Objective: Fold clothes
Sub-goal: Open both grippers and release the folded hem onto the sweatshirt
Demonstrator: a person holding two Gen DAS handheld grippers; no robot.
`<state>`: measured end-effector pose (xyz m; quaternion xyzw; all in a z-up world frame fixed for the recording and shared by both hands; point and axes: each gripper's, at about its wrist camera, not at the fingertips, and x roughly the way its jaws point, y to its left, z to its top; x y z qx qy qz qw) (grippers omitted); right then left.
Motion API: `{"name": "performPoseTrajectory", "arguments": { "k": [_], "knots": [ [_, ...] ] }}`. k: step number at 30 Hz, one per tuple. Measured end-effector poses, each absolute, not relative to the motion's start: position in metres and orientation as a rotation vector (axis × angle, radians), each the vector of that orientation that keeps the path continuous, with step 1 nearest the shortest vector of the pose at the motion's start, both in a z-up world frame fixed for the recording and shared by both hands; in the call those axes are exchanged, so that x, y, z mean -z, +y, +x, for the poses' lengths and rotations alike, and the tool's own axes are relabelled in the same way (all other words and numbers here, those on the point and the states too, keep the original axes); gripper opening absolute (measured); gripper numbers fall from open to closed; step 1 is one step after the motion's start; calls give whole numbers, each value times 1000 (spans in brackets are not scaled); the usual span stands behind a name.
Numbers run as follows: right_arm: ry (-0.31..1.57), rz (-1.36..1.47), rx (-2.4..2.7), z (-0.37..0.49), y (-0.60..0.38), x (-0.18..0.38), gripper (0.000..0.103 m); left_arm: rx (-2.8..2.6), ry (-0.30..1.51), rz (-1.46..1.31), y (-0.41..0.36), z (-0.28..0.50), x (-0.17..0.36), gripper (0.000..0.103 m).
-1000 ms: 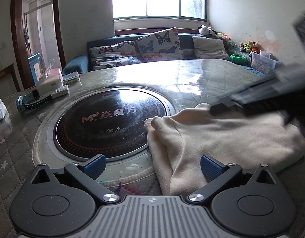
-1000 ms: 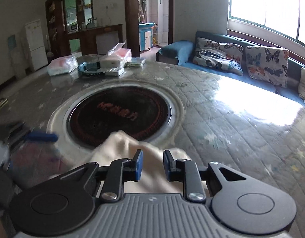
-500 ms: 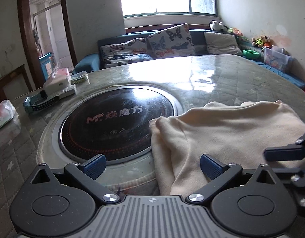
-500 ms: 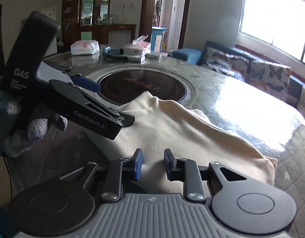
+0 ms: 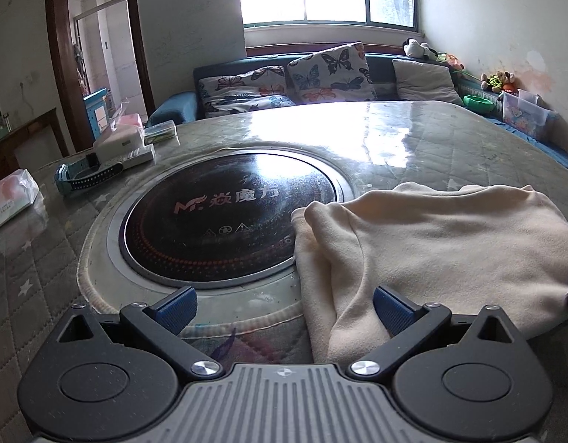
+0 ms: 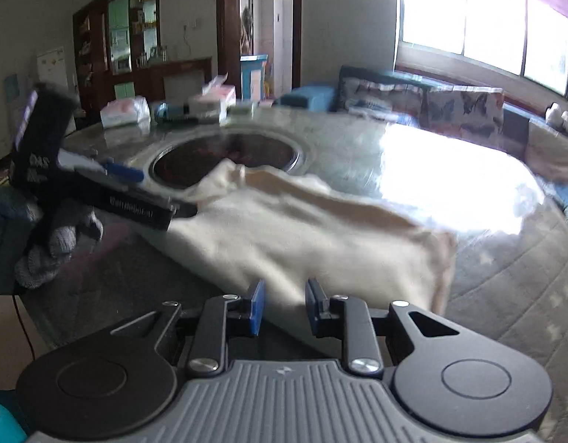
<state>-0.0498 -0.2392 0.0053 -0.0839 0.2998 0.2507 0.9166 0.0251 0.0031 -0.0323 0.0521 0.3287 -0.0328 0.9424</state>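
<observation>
The cream fleece garment (image 5: 431, 243) lies flat beside the round black cooktop (image 5: 228, 217), its long axis pointing away from the cooktop, folded and rumpled. My left gripper (image 5: 284, 306) gapes wide, empty; my right gripper (image 6: 284, 306) is slightly parted, empty.

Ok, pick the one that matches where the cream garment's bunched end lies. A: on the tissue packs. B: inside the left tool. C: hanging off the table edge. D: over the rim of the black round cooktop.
D: in the left wrist view the cream garment has its bunched end on the rim of the black cooktop.
</observation>
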Motion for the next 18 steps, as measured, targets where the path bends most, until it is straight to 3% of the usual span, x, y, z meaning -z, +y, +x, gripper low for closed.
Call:
{"name": "performPoseTrajectory", "arguments": {
  "k": [18],
  "knots": [
    [648, -45, -410, -6, -275, 0, 25, 43, 662, 142, -4, 31, 22, 103]
  ]
}}
